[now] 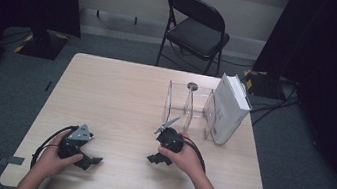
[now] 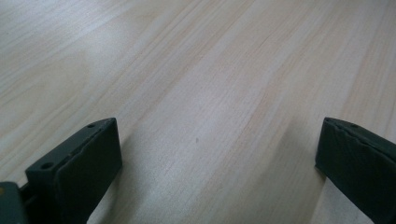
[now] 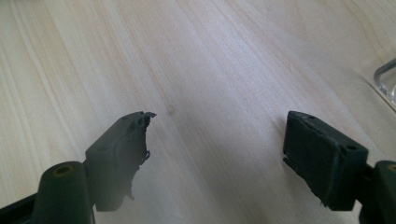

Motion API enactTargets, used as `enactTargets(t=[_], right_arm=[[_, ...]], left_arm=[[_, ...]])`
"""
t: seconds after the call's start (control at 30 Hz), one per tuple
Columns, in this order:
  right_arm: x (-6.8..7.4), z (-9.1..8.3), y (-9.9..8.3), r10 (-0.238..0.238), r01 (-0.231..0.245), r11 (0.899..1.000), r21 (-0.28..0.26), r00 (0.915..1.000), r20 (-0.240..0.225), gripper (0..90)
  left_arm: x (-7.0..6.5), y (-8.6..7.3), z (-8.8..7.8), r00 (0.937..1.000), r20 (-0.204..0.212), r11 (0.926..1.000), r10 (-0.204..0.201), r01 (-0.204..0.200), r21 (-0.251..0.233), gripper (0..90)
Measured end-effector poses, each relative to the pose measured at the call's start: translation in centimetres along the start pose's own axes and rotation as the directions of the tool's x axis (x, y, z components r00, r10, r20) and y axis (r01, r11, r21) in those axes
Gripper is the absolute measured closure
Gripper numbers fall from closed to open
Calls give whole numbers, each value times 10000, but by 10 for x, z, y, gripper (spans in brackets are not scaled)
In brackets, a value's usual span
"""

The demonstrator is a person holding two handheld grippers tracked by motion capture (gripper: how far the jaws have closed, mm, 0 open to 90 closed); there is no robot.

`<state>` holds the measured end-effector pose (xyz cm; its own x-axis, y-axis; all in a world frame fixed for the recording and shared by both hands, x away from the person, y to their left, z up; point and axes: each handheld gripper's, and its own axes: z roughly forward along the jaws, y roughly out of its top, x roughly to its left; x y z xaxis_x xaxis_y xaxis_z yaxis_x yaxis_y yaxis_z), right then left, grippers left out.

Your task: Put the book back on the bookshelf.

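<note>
Grippers spread and empty, left gripper [image 1: 88, 160], right gripper [image 1: 156, 158] near clear rack [image 1: 189, 109], white book [image 1: 229, 108] beside it.

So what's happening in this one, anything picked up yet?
Not yet. A person sits at a light wooden table, one black two-jaw claw in each hand. The left claw sits low near the table's front edge, jaws wide open over bare wood. The right claw is at mid-table, also open with nothing between its jaws. Just beyond it stands a clear acrylic divided rack, with a thick white book leaning at its right end. Neither claw touches them.
</note>
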<state>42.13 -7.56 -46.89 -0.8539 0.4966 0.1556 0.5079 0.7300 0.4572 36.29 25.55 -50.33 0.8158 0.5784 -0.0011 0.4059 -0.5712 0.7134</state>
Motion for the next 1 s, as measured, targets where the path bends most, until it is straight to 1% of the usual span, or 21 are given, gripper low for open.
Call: enactTargets(t=[0.07, 0.13, 0.43, 0.53, 0.57, 0.63, 0.73, 0.83, 0.9, 0.97, 1.0], right_arm=[[0, 2, -1, 3, -3, 10000, -11, 10000, 71, 209], [1, 3, -1, -131, 132, 9999, -81, 9997, 227, 209], [5, 8, -1, -468, 483, 9981, -375, 9981, 398, 176], [7, 9, -1, -567, 591, 9973, -427, 9970, 535, 165], [7, 10, -1, -666, 694, 9963, -505, 9962, 555, 160], [10, 12, -1, -638, 678, 9963, -537, 9954, 720, 148], [12, 15, -1, -988, 1050, 9926, -607, 9903, 977, 136], [14, 16, -1, -1075, 1157, 9911, -650, 9871, 1183, 134], [15, 17, -2, -1126, 1227, 9894, -778, 9860, 1231, 129], [14, 18, -2, -1093, 1206, 9885, -915, 9868, 1198, 126], [15, 18, -2, -1055, 1176, 9889, -904, 9861, 1287, 121]], left_arm=[[0, 0, 0, 10000, 2, 10000, 3, -3, 4, 0], [0, 0, 0, 10000, 1, 10000, 4, -4, 5, 0], [0, 0, 0, 10000, 1, 10000, -4, 4, 0, 0], [0, 0, 0, 10000, 1, 10000, 2, -2, 3, 0], [0, 0, 0, 10000, 1, 10000, 2, -2, 0, 0], [0, 0, 0, 10000, 0, 10000, -1, 1, -1, 0], [0, 0, 0, 10000, -1, 10000, -1, 1, -1, 0], [0, 0, 0, 10000, -1, 10000, 4, -4, 2, 0], [0, 0, 0, 10000, -1, 10000, 3, -3, 1, 0], [0, 0, 0, 10000, -1, 10000, 6, -6, 4, 0], [0, 0, 0, 10000, 0, 10000, -2, 2, -2, 0]])
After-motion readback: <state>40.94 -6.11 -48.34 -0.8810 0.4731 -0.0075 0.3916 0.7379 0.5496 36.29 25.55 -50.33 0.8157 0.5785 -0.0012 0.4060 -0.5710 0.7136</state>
